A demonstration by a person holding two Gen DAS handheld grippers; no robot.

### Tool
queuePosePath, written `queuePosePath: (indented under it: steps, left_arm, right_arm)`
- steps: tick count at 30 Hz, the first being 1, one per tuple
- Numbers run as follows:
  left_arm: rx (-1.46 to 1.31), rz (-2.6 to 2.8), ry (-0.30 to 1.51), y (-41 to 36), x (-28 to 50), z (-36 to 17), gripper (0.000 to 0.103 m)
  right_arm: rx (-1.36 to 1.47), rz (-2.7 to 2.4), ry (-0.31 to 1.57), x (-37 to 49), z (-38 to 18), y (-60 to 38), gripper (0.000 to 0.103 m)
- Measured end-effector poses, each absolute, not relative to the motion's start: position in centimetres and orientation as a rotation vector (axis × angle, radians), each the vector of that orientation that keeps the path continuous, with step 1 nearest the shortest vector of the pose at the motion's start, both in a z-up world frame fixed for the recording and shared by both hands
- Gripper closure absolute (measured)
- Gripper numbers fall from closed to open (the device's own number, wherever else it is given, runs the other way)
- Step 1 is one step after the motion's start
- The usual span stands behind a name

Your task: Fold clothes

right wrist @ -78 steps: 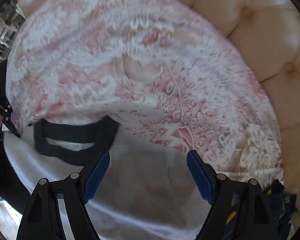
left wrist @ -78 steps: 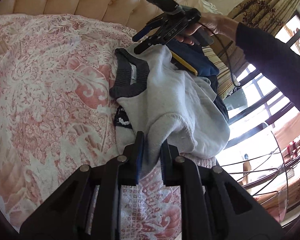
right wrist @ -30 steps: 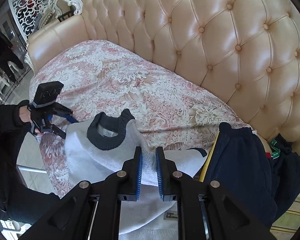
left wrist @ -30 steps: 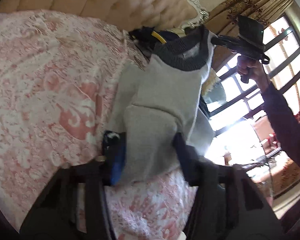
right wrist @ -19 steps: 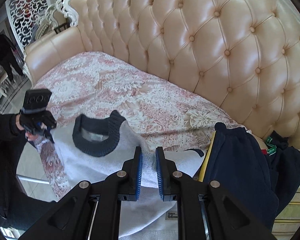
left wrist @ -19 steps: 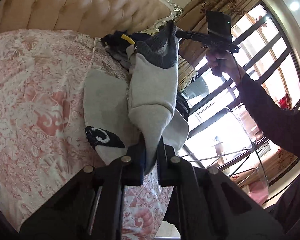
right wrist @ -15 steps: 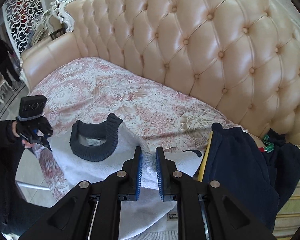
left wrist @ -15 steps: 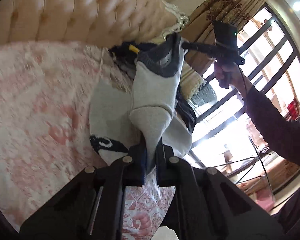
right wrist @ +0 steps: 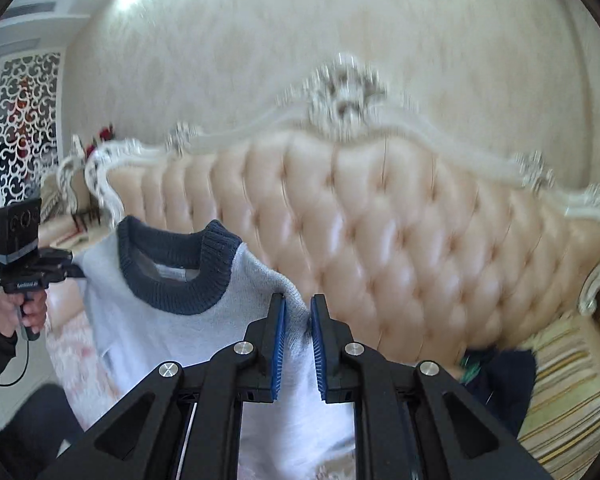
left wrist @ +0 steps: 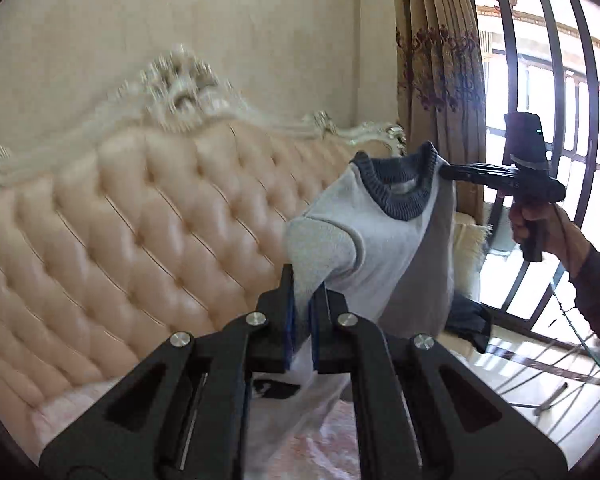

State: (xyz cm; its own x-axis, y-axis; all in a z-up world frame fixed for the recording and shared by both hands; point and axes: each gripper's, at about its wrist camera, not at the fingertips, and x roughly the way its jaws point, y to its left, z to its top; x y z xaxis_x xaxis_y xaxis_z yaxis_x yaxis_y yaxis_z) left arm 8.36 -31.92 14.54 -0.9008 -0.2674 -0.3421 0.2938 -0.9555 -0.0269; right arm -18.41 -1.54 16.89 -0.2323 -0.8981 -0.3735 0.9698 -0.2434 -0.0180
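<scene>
A light grey sweater with a dark ribbed collar hangs in the air in front of the sofa, held up by both shoulders. My left gripper is shut on one shoulder. My right gripper is shut on the other shoulder; it also shows in the left wrist view, at the far side of the collar. In the right wrist view the sweater spreads between the collar and my left gripper. Its lower part hangs down out of sight.
The tufted cream sofa back stands behind. The pink floral seat cover lies below. A pile of dark navy clothes sits on the striped cushion at the sofa's right end. A curtain and barred window are at right.
Both grippers have lifted the sweater well up off the seat, and both views have tilted up to the sofa back and wall. The sweater now hangs spread between the grippers.
</scene>
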Motion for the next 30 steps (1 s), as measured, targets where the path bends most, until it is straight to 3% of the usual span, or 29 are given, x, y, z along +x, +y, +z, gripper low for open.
queuePosePath:
  steps: [4, 9, 11, 14, 20, 23, 25, 26, 27, 30]
  left_arm:
    - [0.423, -2.711, -0.02, -30.4, 12.8, 19.4, 0.095]
    - [0.378, -2.6, -0.047, -29.1, 20.5, 21.1, 0.095]
    - [0.375, -2.561, -0.031, -28.8, 23.4, 20.9, 0.095]
    - [0.41, -2.529, 0.008, -28.3, 26.8, 19.4, 0.096]
    - [0.673, -2.427, 0.075, -29.8, 26.7, 10.6, 0.096]
    - [0.75, -2.382, 0.078, -30.0, 26.9, 7.6, 0.096]
    - [0.767, -2.373, 0.068, -29.4, 27.7, 6.7, 0.096]
    - [0.764, -2.375, 0.063, -29.1, 28.0, 6.7, 0.096]
    - [0.761, -2.377, 0.058, -28.8, 28.3, 6.7, 0.096]
    - [0.754, -2.382, 0.045, -28.2, 28.9, 7.0, 0.096]
  right_arm:
    - [0.256, -1.821, 0.241, -14.0, 21.3, -1.0, 0.09]
    - [0.149, -1.825, 0.269, -7.0, 23.8, -1.0, 0.091]
    - [0.11, -1.843, 0.266, -4.1, 24.2, -0.8, 0.103]
    - [0.136, -1.822, 0.207, -1.6, 24.1, -0.5, 0.103]
    - [0.24, -1.759, 0.272, 2.4, 14.4, -3.0, 0.102]
    - [0.32, -1.7, 0.251, 3.9, 8.0, -3.9, 0.096]
    - [0.372, -1.659, 0.238, 4.9, 3.7, -4.5, 0.068]
    - [0.398, -1.639, 0.231, 5.4, 1.6, -4.8, 0.028]
    - [0.424, -1.618, 0.224, 5.9, -0.6, -5.1, 0.005]
    - [0.5, -1.554, 0.204, 7.4, -7.0, -6.0, 0.001]
